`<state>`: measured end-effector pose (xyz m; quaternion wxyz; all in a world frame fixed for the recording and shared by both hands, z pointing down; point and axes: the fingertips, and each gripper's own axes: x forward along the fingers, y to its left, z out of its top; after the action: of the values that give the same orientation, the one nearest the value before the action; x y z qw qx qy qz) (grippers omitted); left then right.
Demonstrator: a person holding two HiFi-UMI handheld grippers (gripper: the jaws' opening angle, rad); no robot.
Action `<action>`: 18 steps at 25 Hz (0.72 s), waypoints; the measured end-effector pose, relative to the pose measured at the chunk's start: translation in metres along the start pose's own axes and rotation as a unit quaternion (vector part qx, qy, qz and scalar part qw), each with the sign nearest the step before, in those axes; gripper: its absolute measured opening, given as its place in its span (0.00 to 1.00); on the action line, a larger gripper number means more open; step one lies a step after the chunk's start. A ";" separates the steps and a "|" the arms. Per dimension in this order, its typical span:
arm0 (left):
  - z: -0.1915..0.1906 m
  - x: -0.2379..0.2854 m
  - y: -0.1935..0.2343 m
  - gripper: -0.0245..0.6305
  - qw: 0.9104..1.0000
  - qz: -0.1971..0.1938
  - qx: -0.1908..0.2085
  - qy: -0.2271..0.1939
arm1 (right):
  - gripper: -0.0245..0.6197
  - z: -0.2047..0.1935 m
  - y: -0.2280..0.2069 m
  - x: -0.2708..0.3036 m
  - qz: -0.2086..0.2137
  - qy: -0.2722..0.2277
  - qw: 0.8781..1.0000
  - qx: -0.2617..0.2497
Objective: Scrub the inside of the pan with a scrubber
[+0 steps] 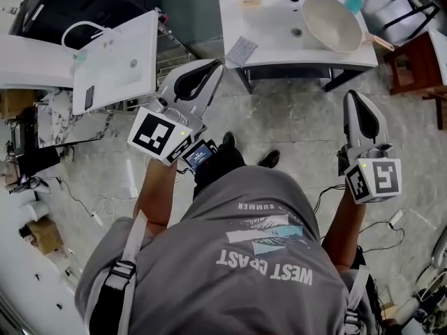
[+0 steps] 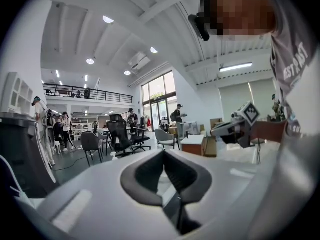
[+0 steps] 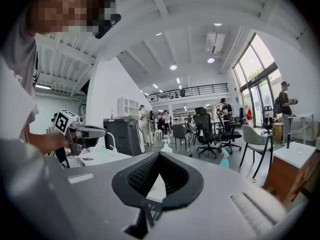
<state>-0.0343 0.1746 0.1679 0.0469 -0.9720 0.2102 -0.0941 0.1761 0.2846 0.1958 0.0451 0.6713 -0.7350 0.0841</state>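
Cream pan lies tilted in white sink counter basin, beside drain, handle toward right. Grey scrubber flat at counter's left front edge, apart from pan. Left gripper and right gripper: jaws together, empty, short of counter.

Cream pan, grey checked scrubber, white counter, grey marbled floor.

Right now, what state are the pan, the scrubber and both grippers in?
pan, open side up on the sink top, empty, not held.
scrubber, lying at the sink top's near left corner, untouched.
left gripper, shut, empty, short of the sink top.
right gripper, shut, empty, short of the sink top.
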 end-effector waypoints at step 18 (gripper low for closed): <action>-0.021 0.090 0.122 0.04 0.994 -0.101 -0.028 -0.028 | 0.04 0.010 0.013 0.135 -0.058 0.046 0.997 -0.007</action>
<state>-0.0065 0.0251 0.1872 0.0159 -0.9914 0.1124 -0.0656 0.1512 0.1520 0.2094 0.0883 0.7081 -0.6923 0.1072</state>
